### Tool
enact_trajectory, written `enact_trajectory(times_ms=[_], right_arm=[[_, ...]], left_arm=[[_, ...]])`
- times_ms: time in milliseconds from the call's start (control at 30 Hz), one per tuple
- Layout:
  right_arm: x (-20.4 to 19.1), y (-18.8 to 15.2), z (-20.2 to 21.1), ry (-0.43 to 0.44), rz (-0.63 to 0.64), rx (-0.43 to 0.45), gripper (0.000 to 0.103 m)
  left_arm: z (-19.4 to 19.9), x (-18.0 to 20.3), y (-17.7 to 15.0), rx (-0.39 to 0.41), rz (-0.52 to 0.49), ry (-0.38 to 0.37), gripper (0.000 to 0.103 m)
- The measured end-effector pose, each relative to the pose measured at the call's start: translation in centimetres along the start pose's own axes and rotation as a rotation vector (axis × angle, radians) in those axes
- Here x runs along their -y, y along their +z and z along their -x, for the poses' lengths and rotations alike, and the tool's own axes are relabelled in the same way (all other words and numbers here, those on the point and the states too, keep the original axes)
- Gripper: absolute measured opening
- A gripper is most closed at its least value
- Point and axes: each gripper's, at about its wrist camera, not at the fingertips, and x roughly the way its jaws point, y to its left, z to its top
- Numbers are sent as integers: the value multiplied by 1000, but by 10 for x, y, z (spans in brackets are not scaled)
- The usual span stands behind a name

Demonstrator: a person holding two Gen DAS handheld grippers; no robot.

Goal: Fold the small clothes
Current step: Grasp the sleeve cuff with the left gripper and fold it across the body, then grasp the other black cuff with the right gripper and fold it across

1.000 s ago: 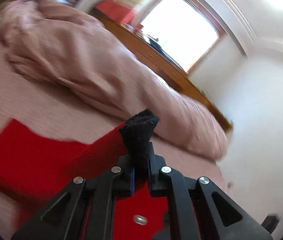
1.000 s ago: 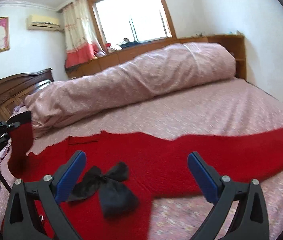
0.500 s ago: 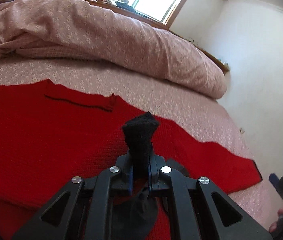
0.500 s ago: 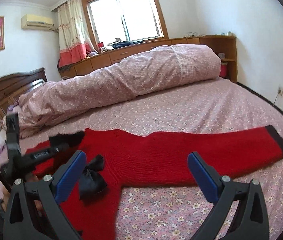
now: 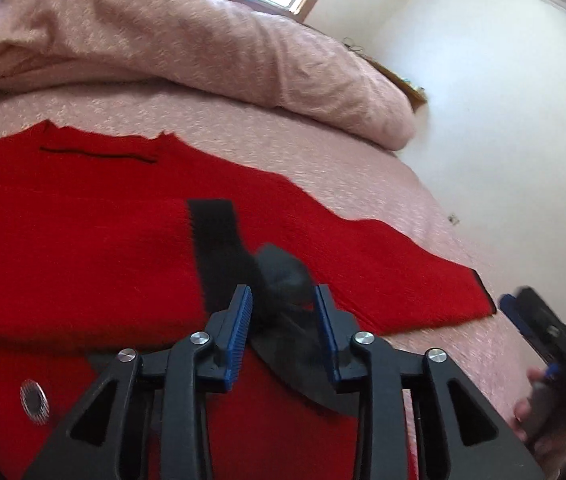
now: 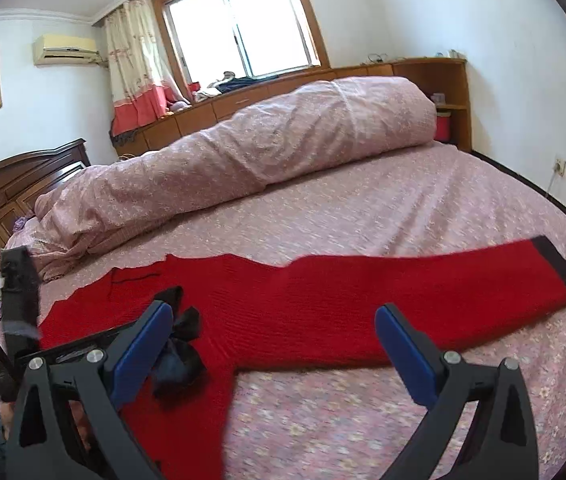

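A red knit sweater (image 5: 83, 248) lies flat on the pink bed, also in the right wrist view (image 6: 323, 304). One sleeve with a black cuff (image 5: 215, 236) is folded across its body. The other sleeve stretches right to a black cuff (image 6: 559, 268). A black bow (image 6: 179, 348) lies on the front. My left gripper (image 5: 285, 312) is open just above the bow (image 5: 283, 276), holding nothing. My right gripper (image 6: 275, 344) is wide open and empty, above the sweater's lower edge.
A rolled pink duvet (image 6: 243, 152) lies along the far side of the bed. A dark wooden headboard (image 6: 7, 184) is at left, a wooden shelf unit (image 6: 443, 92) and window at the back. The flowered bedsheet (image 6: 423, 208) spreads around the sweater.
My left gripper carried the black cuff over the sweater, lowered it, and opened; the sleeve now lies folded across the body. The right gripper stayed open and drew back slightly.
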Motion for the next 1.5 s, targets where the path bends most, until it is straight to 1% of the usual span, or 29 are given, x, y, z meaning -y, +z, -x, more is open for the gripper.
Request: enact_trajectory(times_ms=[133,167,200,233,267,300,367,433,467,500,533,567,600,667,700,733,800,933,967,1033,1067,1100,1167,1200,1300,1333,1400,1467,1500], right_arm=[[49,-2,12,-60,-65,-7,103],[69,-2,18,-80,-97,-7,103],[84,-2,22,-92,-125,-7,103],[111,-1,29,-103,-185,-7,103],[130,-2,32,-93,-234,-11,103],[149,-3,34,-69,-290,-23,103],[201,-9,37,44,-475,-35,103],[240,-16,38,72,-608,-24,103],[254,-19,38,58,-647,-19,103],[263,-20,38,38,-671,-18,103],[275,-22,38,13,-693,-18,103],[283,-22,38,1,-703,-18,103],[289,-22,37,-12,-708,-21,103],[300,-21,35,-36,-709,-13,103],[304,-21,33,-32,-716,-11,103],[309,-22,30,-24,-727,-6,103],[312,-19,27,-19,-738,11,103],[314,-12,18,39,-749,68,103],[314,-11,16,41,-751,72,103],[312,-12,14,42,-773,38,101],[309,-12,12,33,-791,-11,101],[305,-9,10,23,-801,-41,101],[299,-8,6,29,-793,-59,101],[299,-8,4,30,-786,-52,103],[306,-6,3,35,-809,62,103],[308,-9,7,32,-813,85,103],[307,-6,5,26,-806,93,103],[306,-5,4,23,-786,99,90],[307,-6,2,14,-786,101,64]], left_arm=[[14,24,0,86,-62,102,33],[16,27,1,109,-80,141,34],[16,33,2,140,-113,213,34],[16,36,3,155,-139,257,35],[14,39,4,166,-168,298,35],[9,42,5,172,-211,367,35],[0,43,4,174,-237,447,35],[-10,38,2,156,-231,452,35],[-17,34,0,139,-229,449,36],[-28,29,-3,90,-222,469,37],[-33,27,-5,56,-215,476,42],[-40,23,-7,20,-203,469,44],[-39,21,-7,16,-194,454,48],[-34,19,-9,41,-177,463,55],[-34,17,-10,41,-170,474,59],[-34,17,-12,35,-168,473,60],[-36,16,-12,19,-168,476,61],[-41,19,-13,1,-183,484,65],[-42,20,-13,-3,-184,485,66],[-43,20,-13,-5,-184,484,66],[-43,20,-12,-6,-184,483,66],[-43,20,-13,-8,-184,482,67],[-44,20,-13,-8,-184,482,67],[-43,20,-13,-7,-184,482,67],[-45,20,-13,-9,-180,479,67],[-45,20,-13,-10,-179,478,68],[-45,20,-13,-11,-177,476,68],[-46,20,-13,-11,-176,475,68],[-46,20,-13,-11,-174,474,68]])
